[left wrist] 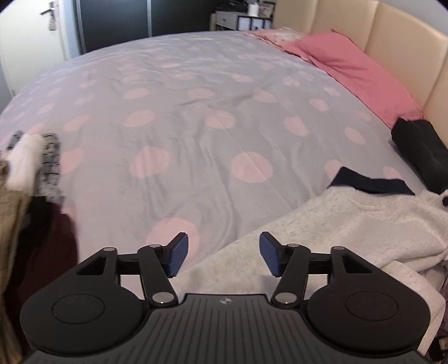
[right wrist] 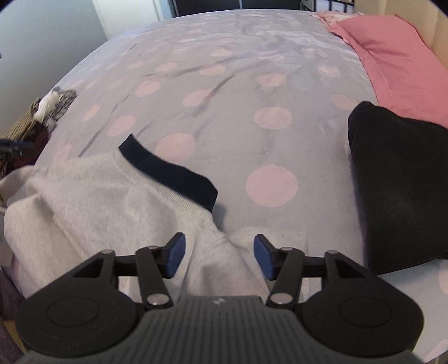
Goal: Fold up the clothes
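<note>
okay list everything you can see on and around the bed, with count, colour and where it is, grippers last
duvet: one, lilac with pink spots, covering the bed
sweatshirt: one, pale grey fleece with a navy collar, near edge of the bed
black garment: one, folded, right side near the pillow
pillow: one pink, at the headboard; a floral one shows behind it
headboard: one, cream, padded, right
clothes pile: one heap, tan, white, grey and maroon, left edge
drawer unit: one, white, far corner
left hand-held gripper: one, black with blue pads, open, over the sweatshirt's edge
right hand-held gripper: one, same colours, open, over the sweatshirt
</note>
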The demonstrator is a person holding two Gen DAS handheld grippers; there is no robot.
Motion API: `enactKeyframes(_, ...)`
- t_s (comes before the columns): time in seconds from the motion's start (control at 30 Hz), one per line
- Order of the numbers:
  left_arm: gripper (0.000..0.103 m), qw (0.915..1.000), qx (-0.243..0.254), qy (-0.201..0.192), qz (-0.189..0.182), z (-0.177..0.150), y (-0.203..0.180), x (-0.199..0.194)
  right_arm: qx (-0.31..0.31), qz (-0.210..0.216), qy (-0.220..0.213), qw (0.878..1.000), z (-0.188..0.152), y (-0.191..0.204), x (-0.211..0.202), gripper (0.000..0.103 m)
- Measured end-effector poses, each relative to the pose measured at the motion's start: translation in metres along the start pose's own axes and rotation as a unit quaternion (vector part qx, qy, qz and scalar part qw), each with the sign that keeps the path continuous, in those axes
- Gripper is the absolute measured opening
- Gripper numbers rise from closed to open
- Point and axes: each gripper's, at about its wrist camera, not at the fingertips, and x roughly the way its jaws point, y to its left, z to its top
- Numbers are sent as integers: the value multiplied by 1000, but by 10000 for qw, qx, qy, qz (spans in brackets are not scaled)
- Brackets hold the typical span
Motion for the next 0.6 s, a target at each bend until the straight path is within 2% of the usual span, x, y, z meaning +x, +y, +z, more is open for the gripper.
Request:
enactKeyframes(0.17,61,9980,479,301,-264,0,-19,37,211,186,375,9989,5,-4,27,63)
enactKeyframes(0.3,61,9954,704,468,-448,-1,-32,59,143,203,470,9986,4,-3,34,65)
enactKeyframes(0.47,61,9934,832,342,-711,0,-46,66,69,283,460,9985,2,-3,31,65)
enactKeyframes(0.6,61,9903,1164,228,-730,3,-62,66,17,194,288,9994,3,-6,19,65)
